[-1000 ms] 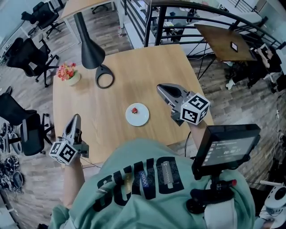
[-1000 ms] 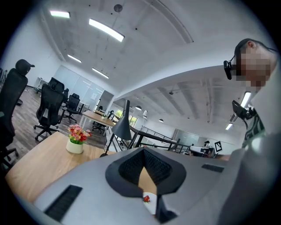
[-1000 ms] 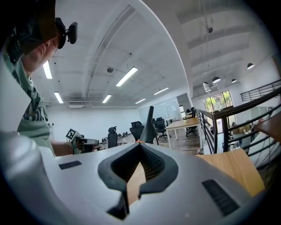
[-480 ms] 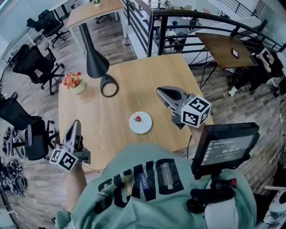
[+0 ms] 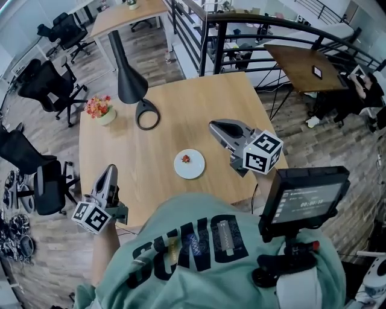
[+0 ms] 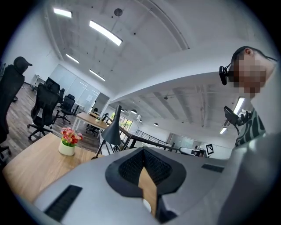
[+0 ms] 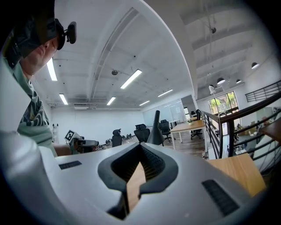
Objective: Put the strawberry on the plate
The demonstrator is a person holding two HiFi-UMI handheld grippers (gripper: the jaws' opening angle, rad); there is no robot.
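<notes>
**Ana:** What is closest to us?

**Ben:** A person in a green shirt [image 5: 193, 247], with a small screen [image 5: 304, 196] by the chest. The left gripper [image 5: 110, 171] is at the near left corner of the surface [image 5: 181, 108]. Its fingers [image 6: 131, 166] are pressed together, with nothing between them.

**Ana:** And the other one?

**Ben:** The right gripper [image 5: 213, 126] is over the right side of the surface. Its fingers [image 7: 153, 161] are pressed together too, and they hold nothing.

**Ana:** Where is the strawberry?

**Ben:** The strawberry [image 5: 186, 159] sits on the plate [image 5: 194, 172]. It is 1 small red berry on 1 round white plate, a bit toward the far side of it. The plate lies between the 2 grippers, and neither one touches it.

**Ana:** What is behind the plate?

**Ben:** A black lamp [image 5: 128, 81] with a ring foot stands further back. Left of it is a little white pot [image 5: 105, 117] with pink and red flowers [image 5: 96, 106] in it.

**Ana:** And past the surface?

**Ben:** Black chairs [image 5: 45, 84] on the left, a dark railing [image 5: 241, 24], and more tables [image 5: 126, 12] far off.
</notes>
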